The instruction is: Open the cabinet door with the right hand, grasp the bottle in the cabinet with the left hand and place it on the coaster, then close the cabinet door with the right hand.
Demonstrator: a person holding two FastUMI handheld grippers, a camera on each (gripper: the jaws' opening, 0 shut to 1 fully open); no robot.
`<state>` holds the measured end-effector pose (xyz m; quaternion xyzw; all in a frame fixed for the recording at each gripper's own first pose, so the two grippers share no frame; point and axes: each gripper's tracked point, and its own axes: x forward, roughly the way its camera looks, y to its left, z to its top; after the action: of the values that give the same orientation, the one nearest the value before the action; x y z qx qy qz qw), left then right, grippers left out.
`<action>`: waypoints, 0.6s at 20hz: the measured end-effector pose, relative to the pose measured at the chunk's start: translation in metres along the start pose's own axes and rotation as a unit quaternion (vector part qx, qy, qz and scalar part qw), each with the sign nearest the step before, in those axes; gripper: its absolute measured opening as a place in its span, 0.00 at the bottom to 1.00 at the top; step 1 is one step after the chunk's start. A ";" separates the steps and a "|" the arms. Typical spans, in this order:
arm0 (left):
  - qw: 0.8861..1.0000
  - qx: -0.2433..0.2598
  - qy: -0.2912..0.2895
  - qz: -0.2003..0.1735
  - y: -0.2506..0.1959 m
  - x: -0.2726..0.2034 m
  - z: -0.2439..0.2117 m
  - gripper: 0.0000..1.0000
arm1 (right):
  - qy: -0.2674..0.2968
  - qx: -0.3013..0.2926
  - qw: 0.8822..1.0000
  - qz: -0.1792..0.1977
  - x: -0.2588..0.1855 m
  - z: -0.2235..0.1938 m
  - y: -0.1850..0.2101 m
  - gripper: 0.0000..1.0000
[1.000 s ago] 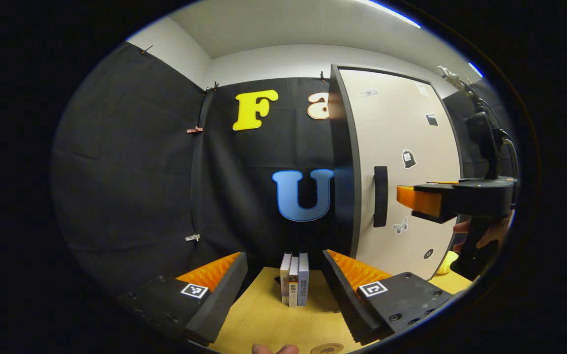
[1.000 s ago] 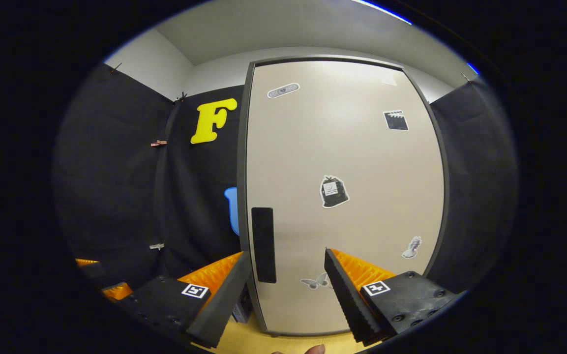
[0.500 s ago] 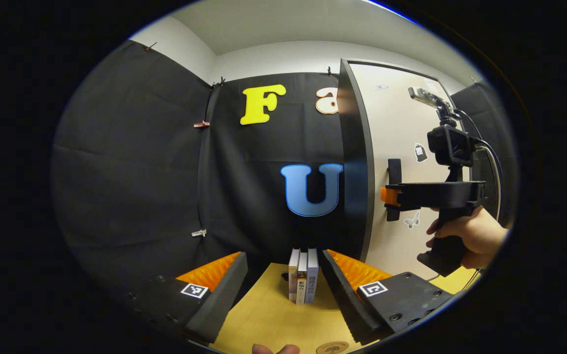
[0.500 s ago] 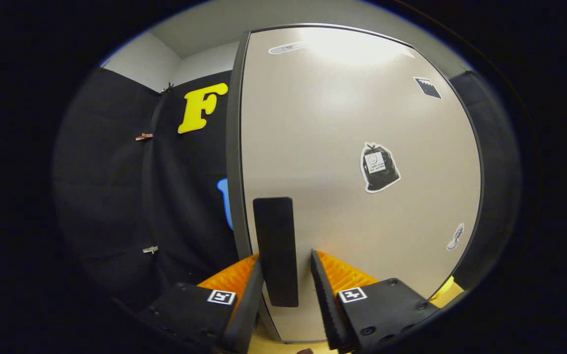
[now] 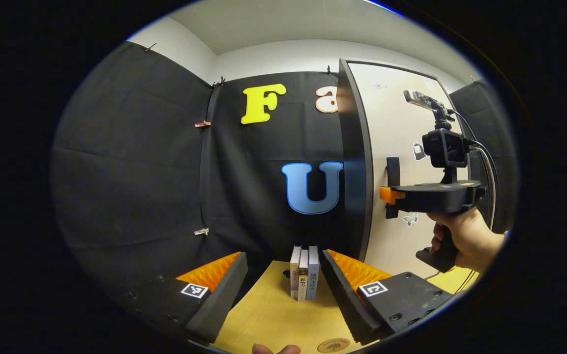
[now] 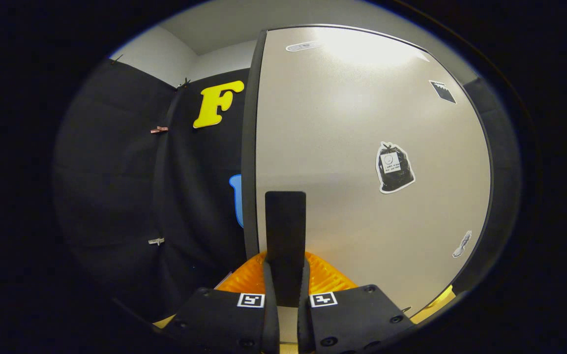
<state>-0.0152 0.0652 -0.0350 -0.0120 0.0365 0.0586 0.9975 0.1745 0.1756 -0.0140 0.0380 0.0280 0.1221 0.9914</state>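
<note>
I see the right gripper [image 6: 285, 287] pinching the door [image 6: 362, 147] handle [image 6: 285, 231]. My left gripper [image 5: 283, 285] is spread above the table [image 5: 273, 314], near the books [image 5: 304, 279] and coaster [image 5: 333, 345].

Left gripper [image 5: 283, 290] agape, right gripper [image 6: 285, 300] apparently clamped.

Beige cabinet door [image 6: 362, 147] with dark grey edging, black handle [image 6: 285, 236].
Black-and-white stickers on the door: a bag-shaped sticker [image 6: 394, 167], a clapperboard sticker [image 6: 443, 92], a pale butterfly sticker [image 5: 410, 219]. Light yellow wood-grain table [image 5: 278, 314]. 3 books [image 5: 305, 279] with white, cream and pale lilac spines. Round tan coaster [image 5: 333, 345] with a darker brown printed motif. Black-and-white square markers on the left gripper [image 5: 283, 290] and on the right gripper [image 6: 285, 295]. White upper walls, black cloth below.
</note>
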 end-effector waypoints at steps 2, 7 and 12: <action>1.000 0.000 -0.004 -0.003 -0.002 -0.005 0.004 0.95 | 0.004 0.007 1.000 0.011 -0.010 0.001 0.003 0.18; 1.000 0.003 -0.015 -0.011 -0.015 -0.022 0.013 0.95 | 0.004 0.022 0.999 0.048 -0.050 0.011 0.008 0.18; 1.000 0.005 -0.025 -0.017 -0.027 -0.032 0.024 0.95 | 0.016 0.031 0.997 0.073 -0.092 0.012 0.000 0.18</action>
<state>-0.0418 0.0355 -0.0085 -0.0066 0.0116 0.0418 0.9990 0.0866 0.1521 0.0017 0.0688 0.0448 0.1934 0.9777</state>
